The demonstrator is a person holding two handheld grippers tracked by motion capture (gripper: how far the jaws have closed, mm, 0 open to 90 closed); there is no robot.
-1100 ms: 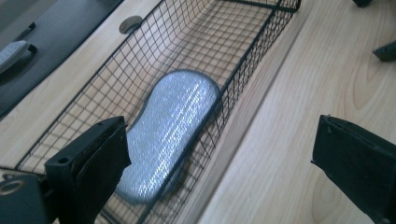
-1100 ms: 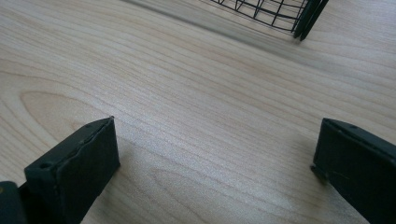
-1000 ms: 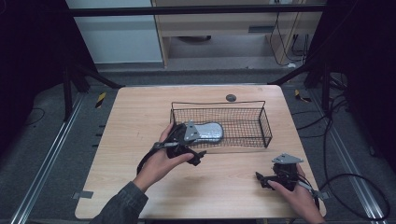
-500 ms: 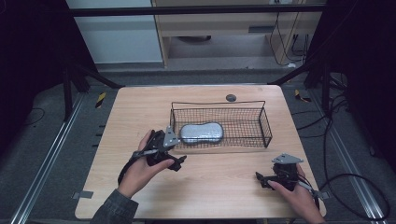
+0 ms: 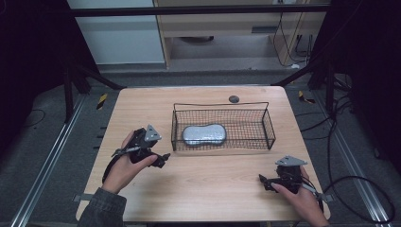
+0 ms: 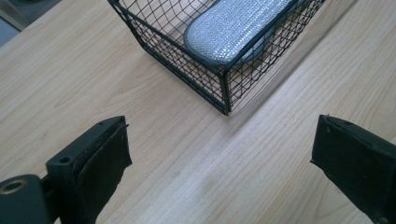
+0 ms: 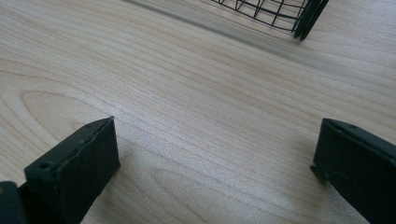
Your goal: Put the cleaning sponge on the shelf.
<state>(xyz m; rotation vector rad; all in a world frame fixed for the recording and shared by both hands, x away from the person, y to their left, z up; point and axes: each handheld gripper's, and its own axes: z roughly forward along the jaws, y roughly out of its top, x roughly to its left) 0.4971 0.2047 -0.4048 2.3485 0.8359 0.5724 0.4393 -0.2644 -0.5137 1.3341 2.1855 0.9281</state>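
a: status of left tongs (image 5: 163, 158)?
b: pulled back from basket (image 5: 267, 124), apart, empty. right tongs (image 5: 261, 181) apart too, low over desk (image 5: 213, 189).
a: pouch (image 5: 204, 135)?
b: released, lying inside basket. looks placed.

No text, label, brand, number or sign can be read anywhere in these views, neither on the silver-grey pouch (image 5: 204, 135), the wire basket (image 5: 267, 124), the desk (image 5: 213, 189) nor the grippers.

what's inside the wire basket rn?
One silver-grey padded case lies flat in the left half of the wire basket; the right half holds nothing. Whatever is under the case is covered.
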